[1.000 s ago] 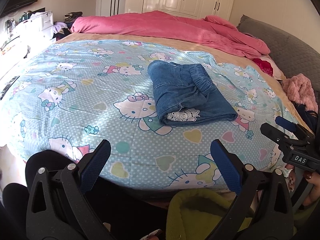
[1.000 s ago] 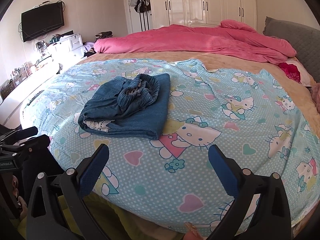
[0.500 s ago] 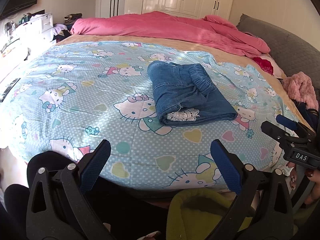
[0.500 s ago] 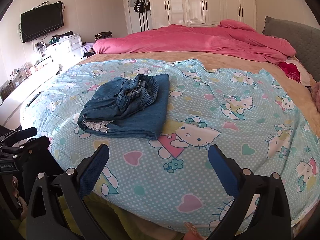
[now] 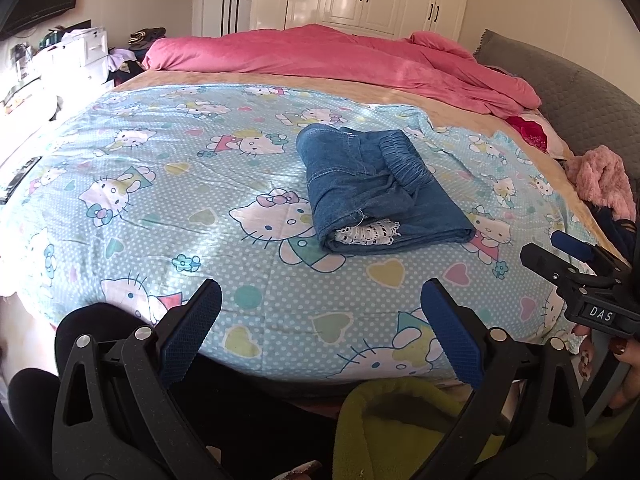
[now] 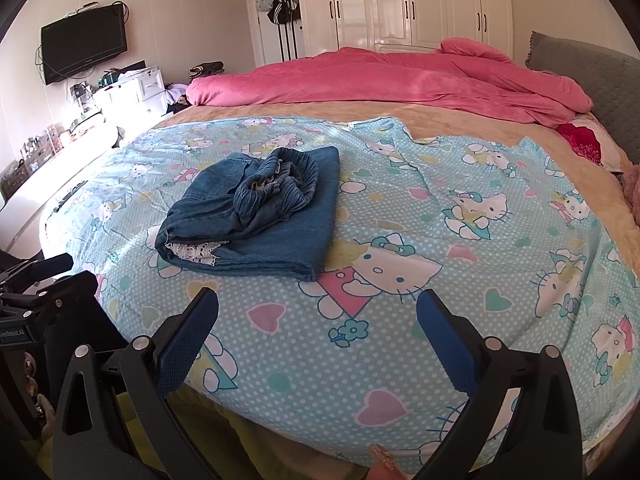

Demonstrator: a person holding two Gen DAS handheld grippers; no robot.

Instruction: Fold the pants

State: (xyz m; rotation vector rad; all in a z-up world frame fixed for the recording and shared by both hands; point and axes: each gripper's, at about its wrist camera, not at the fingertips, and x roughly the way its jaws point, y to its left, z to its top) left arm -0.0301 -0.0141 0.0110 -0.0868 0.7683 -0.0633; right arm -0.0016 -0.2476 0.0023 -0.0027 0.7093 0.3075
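Blue denim pants [image 5: 376, 192] lie folded in a compact bundle on the light blue cartoon-cat quilt [image 5: 160, 184], with white lace trim showing at the near end. They also show in the right wrist view [image 6: 260, 212]. My left gripper [image 5: 320, 304] is open and empty, held back at the near edge of the bed, well short of the pants. My right gripper [image 6: 316, 312] is open and empty, also at the near bed edge. The right gripper shows at the right of the left wrist view [image 5: 576, 264]. The left gripper shows at the left of the right wrist view [image 6: 36, 280].
A pink duvet [image 5: 340, 60] is heaped across the far side of the bed. A grey headboard [image 5: 572, 96] and a pink fluffy item [image 5: 600, 180] are at the right. White drawers [image 6: 136, 88] and a wall TV [image 6: 84, 48] stand at the left. White wardrobes [image 6: 420, 4] stand behind.
Both grippers have stayed open and nearly still at the bed edge. The pants have not moved.
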